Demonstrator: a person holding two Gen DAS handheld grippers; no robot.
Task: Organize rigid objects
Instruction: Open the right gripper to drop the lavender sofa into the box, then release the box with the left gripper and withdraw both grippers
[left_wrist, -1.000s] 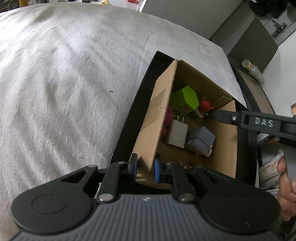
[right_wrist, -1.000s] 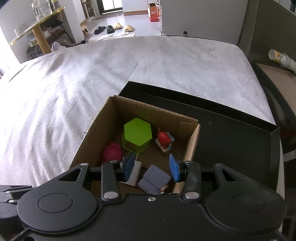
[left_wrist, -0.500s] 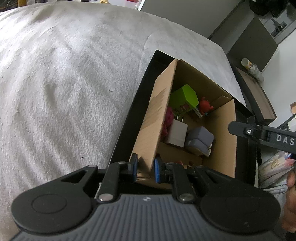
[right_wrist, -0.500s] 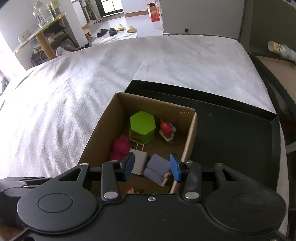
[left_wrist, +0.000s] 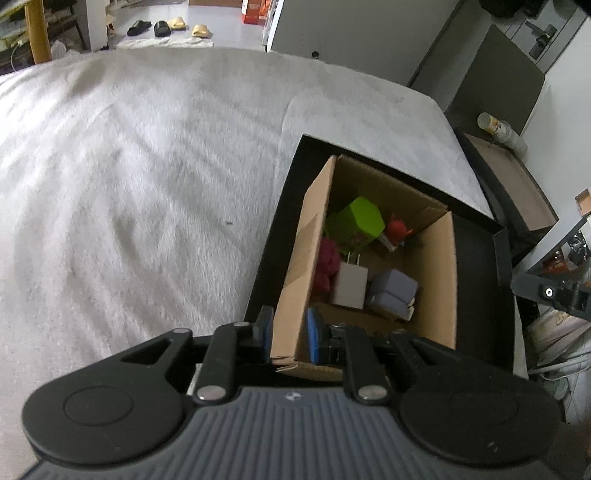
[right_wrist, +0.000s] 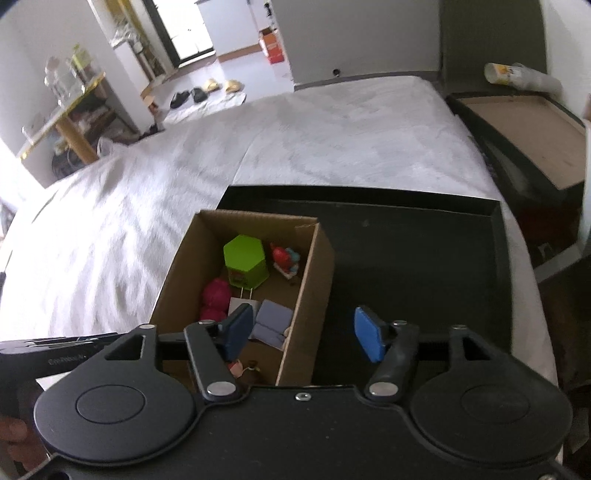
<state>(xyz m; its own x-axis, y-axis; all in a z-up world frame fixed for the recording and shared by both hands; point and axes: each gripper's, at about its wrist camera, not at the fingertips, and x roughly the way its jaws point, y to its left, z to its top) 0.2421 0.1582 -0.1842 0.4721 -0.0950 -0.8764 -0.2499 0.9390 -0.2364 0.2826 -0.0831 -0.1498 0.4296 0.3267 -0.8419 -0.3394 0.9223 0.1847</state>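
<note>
Home bedroom: white bed (left_wrist: 147, 184), slippers (right_wrist: 218, 85) on floor beyond.

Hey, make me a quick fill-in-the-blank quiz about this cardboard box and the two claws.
1. The left claw is shut on the ____ of the cardboard box.
2. The hexagonal block in the box is ____.
3. The box sits in a ____ tray.
4. The right claw has just been opening and holds ____.

Missing: wall; green; black; nothing
</note>
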